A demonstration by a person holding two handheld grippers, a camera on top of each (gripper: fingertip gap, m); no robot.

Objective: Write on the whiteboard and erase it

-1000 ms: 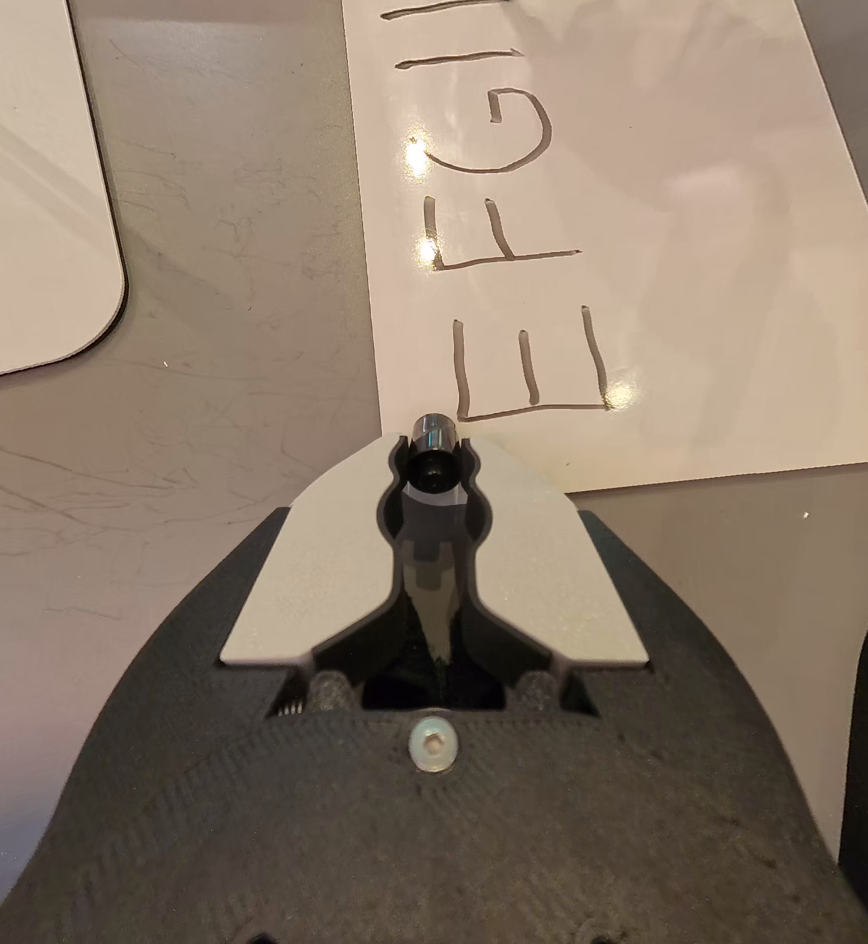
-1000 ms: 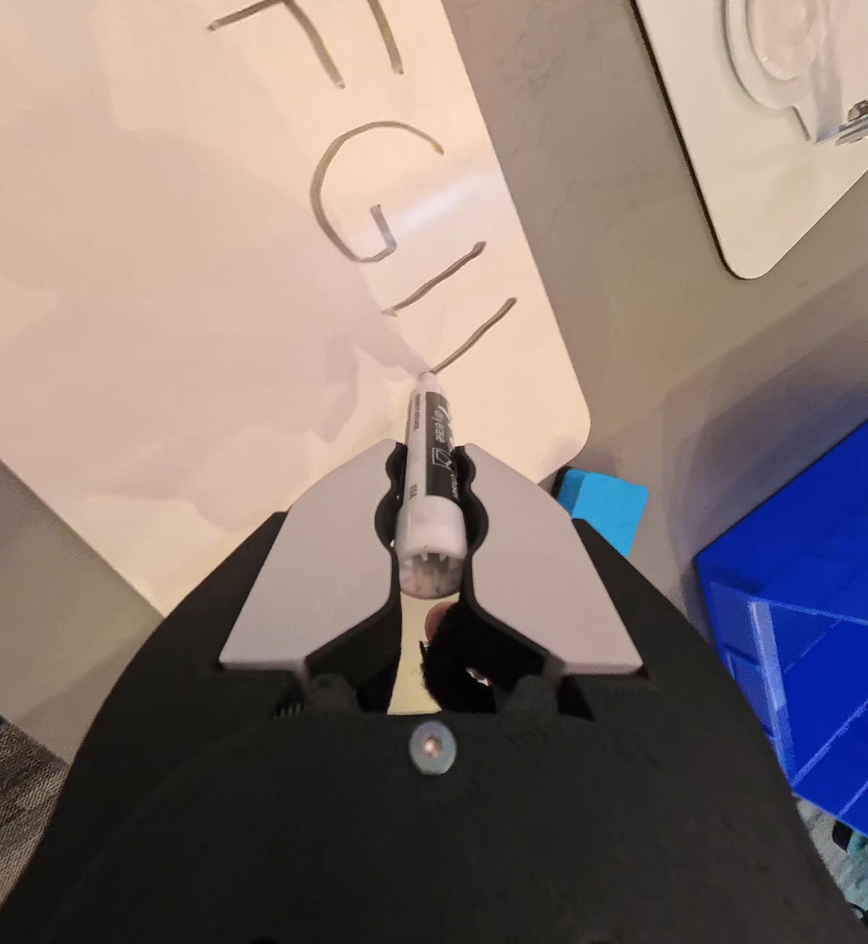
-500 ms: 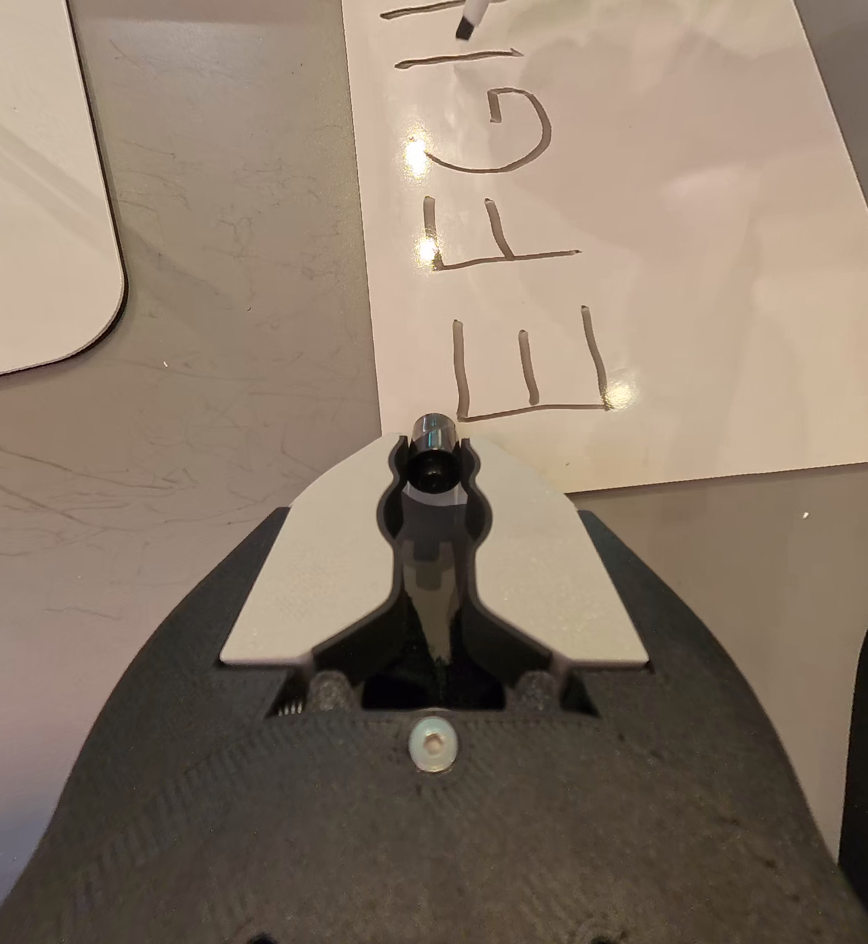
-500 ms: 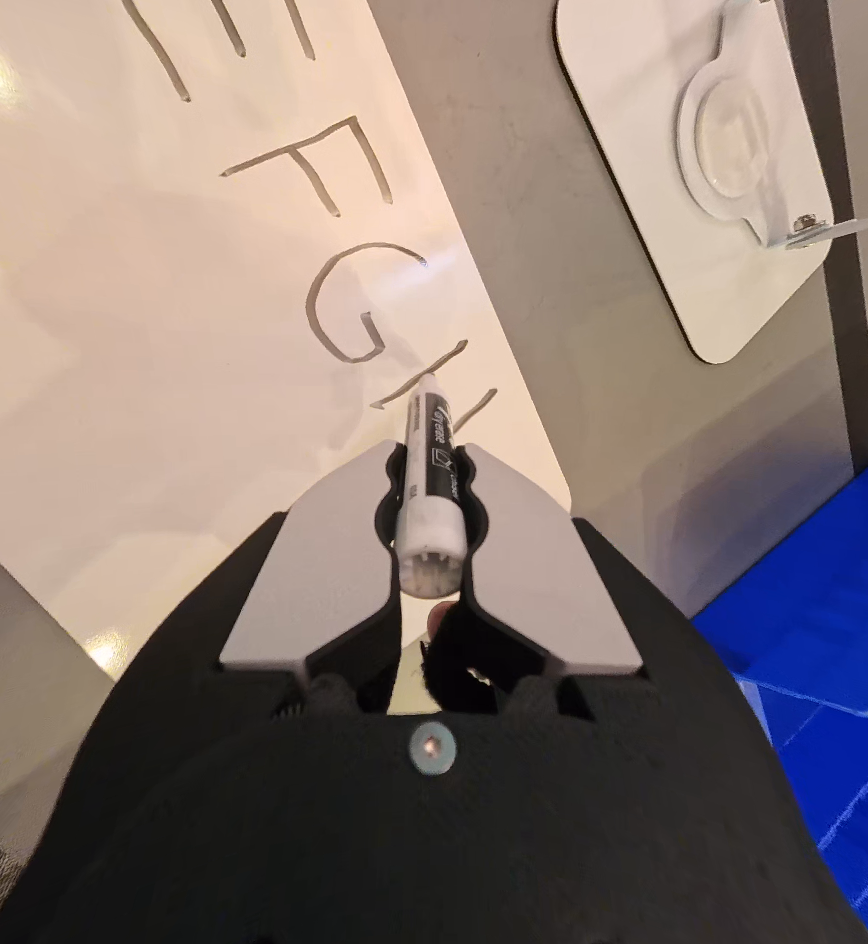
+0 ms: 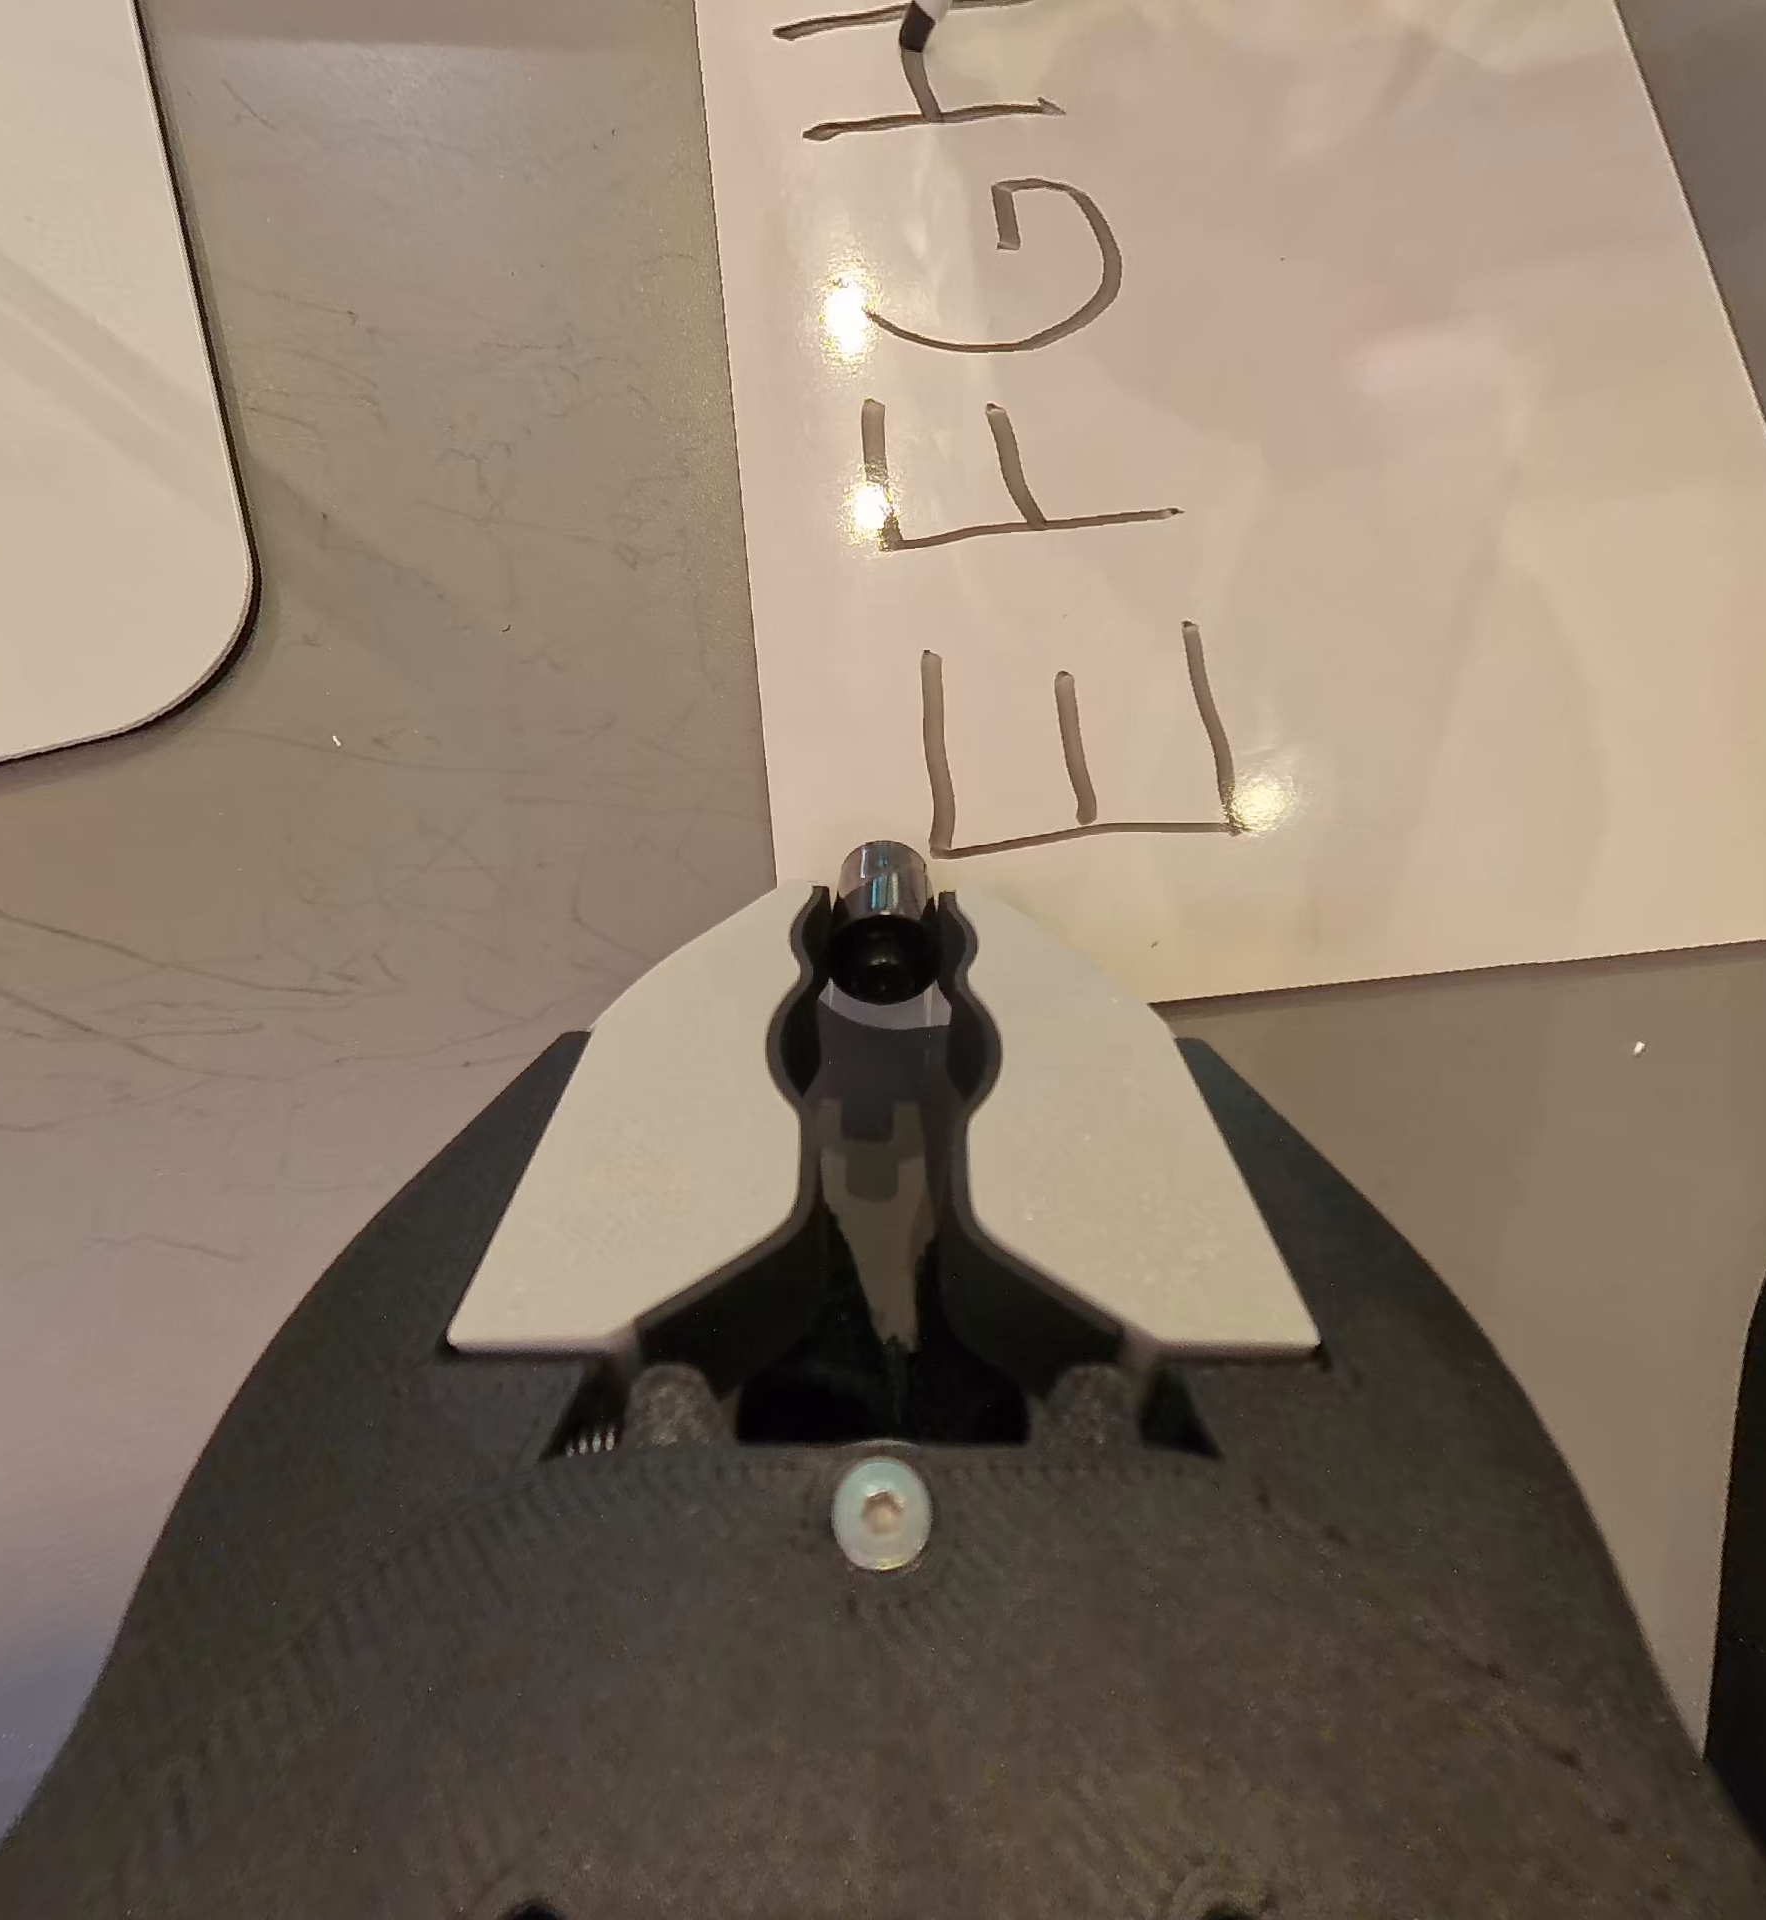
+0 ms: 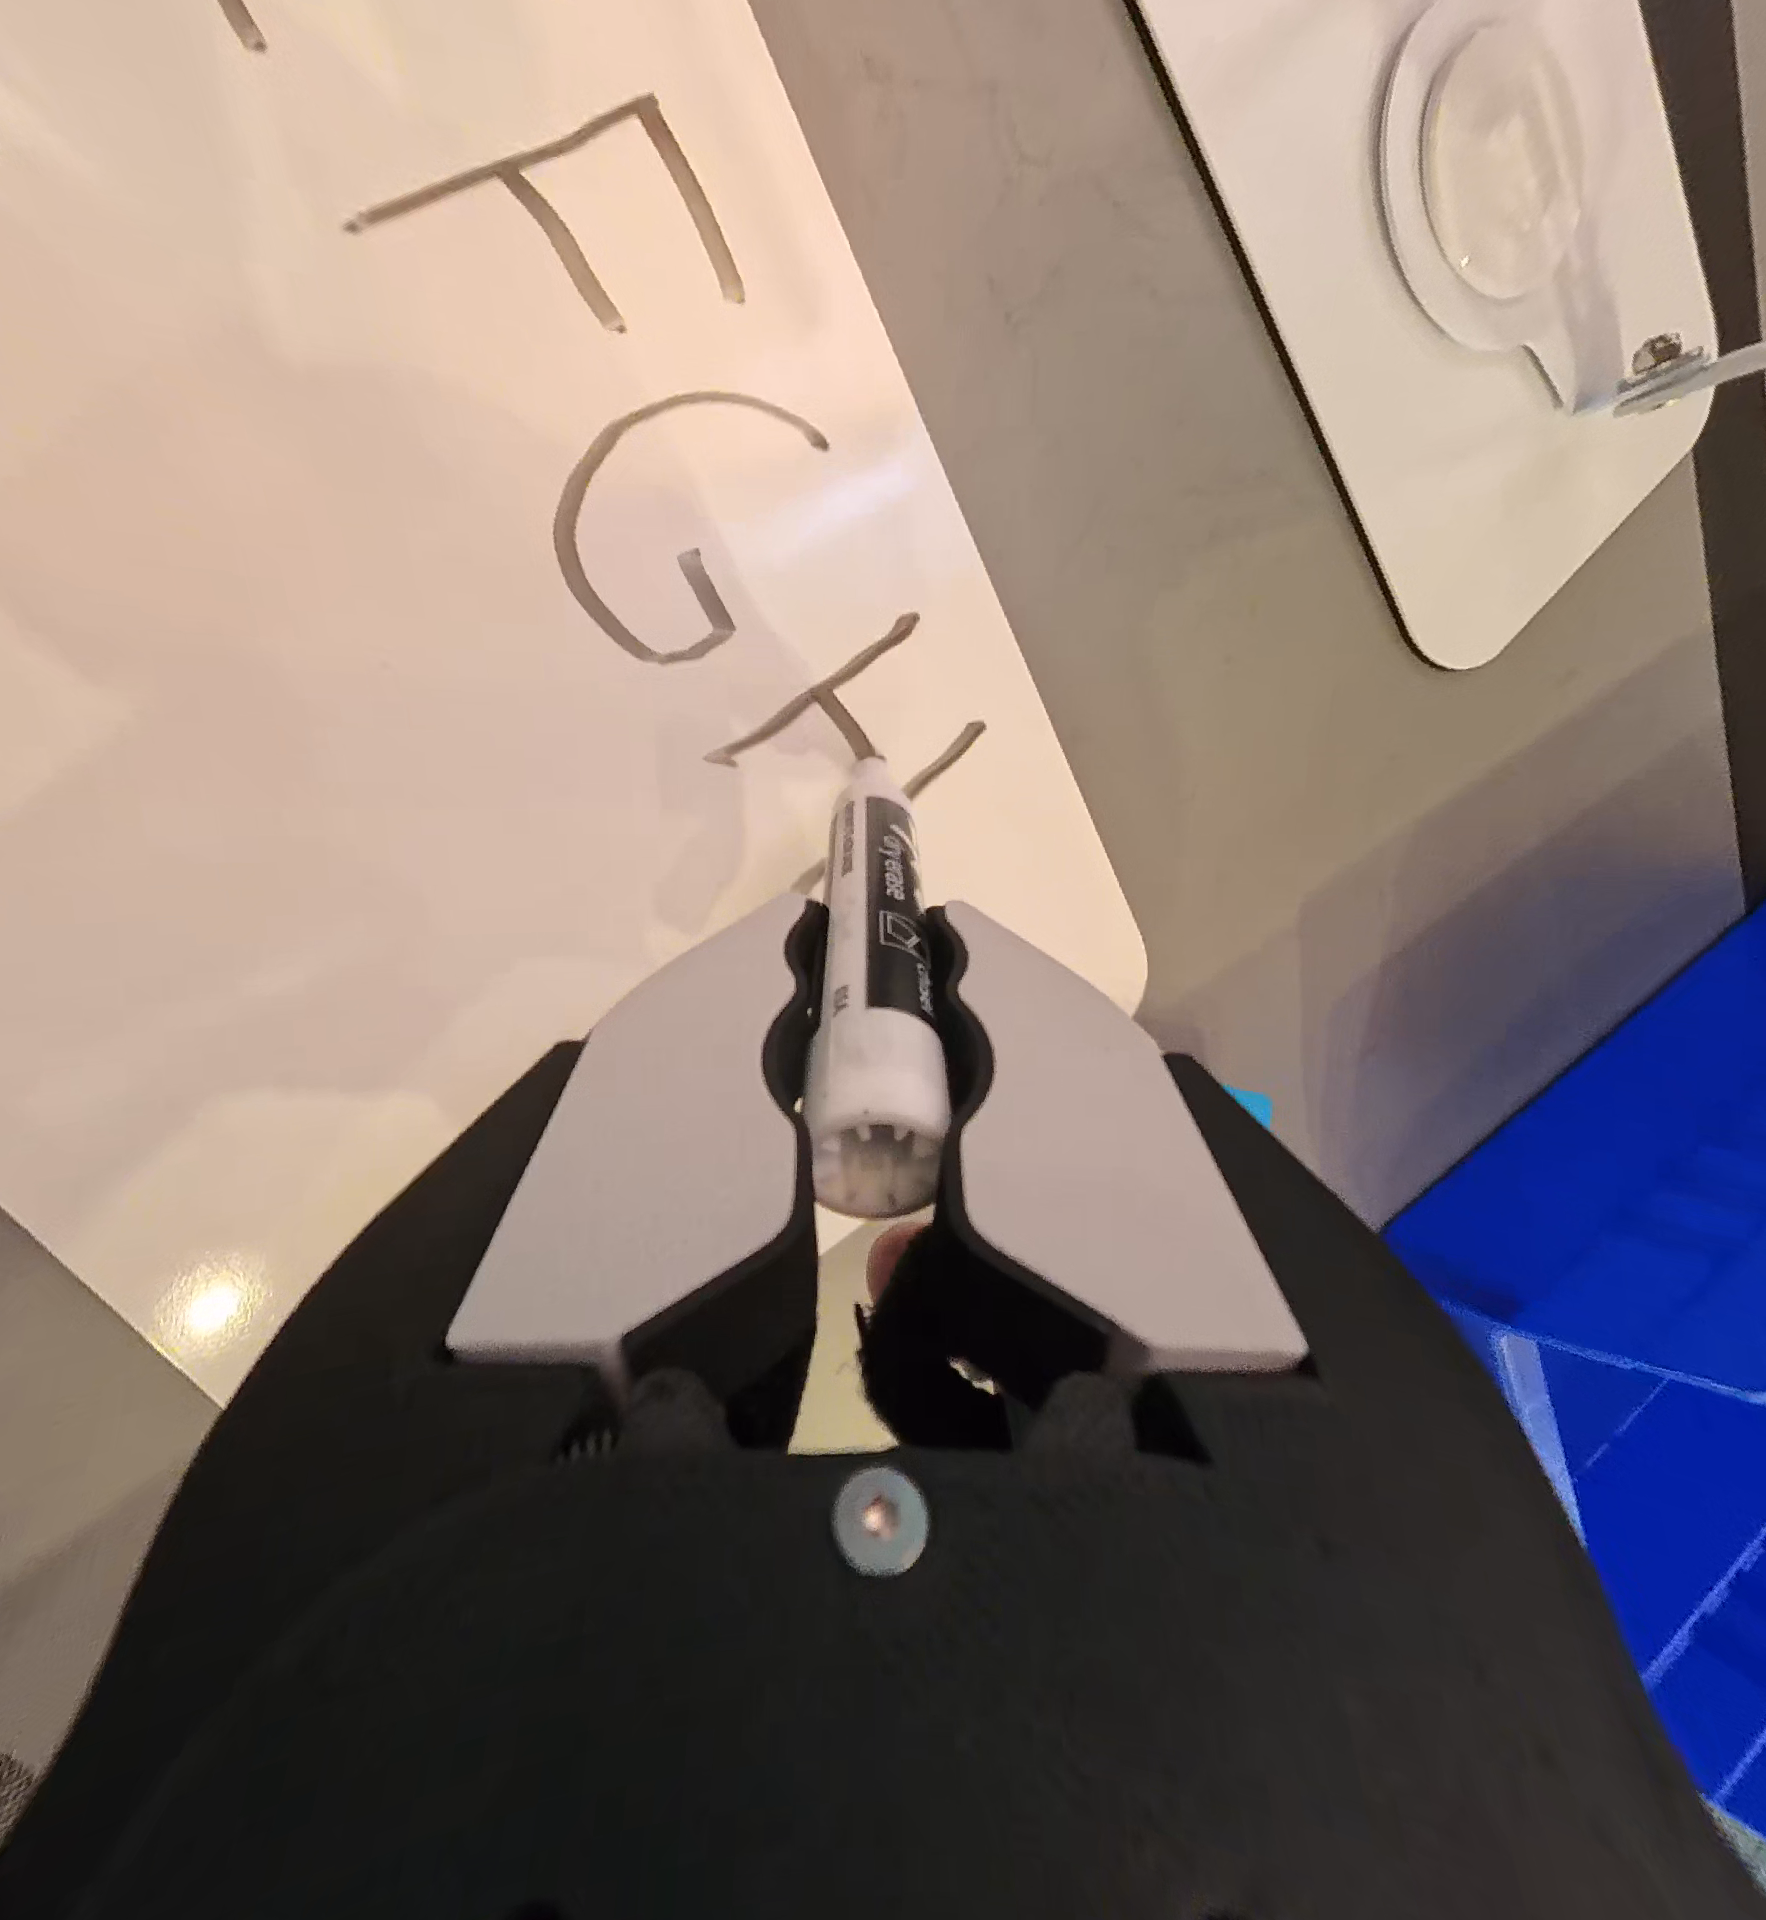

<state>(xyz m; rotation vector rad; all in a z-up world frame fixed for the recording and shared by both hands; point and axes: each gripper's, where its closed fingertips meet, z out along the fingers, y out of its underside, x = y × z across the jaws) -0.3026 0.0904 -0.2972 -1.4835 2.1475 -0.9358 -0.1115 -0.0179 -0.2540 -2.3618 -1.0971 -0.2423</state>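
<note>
Pinching a white-and-black dry-erase marker in my right gripper, I rest its tip on the glossy white whiteboard lying on the grey counter; my left gripper clamps a small black marker cap at the board's near corner.

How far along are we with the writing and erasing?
Writing is under way: several marker strokes already sit on the whiteboard. The right claw grips the white marker, its tip on the board mid-stroke near the board's corner. The left claw holds a black marker cap at the board's near edge. Erasing is not begun: every stroke looks intact, and I can't pick out an eraser.
</note>
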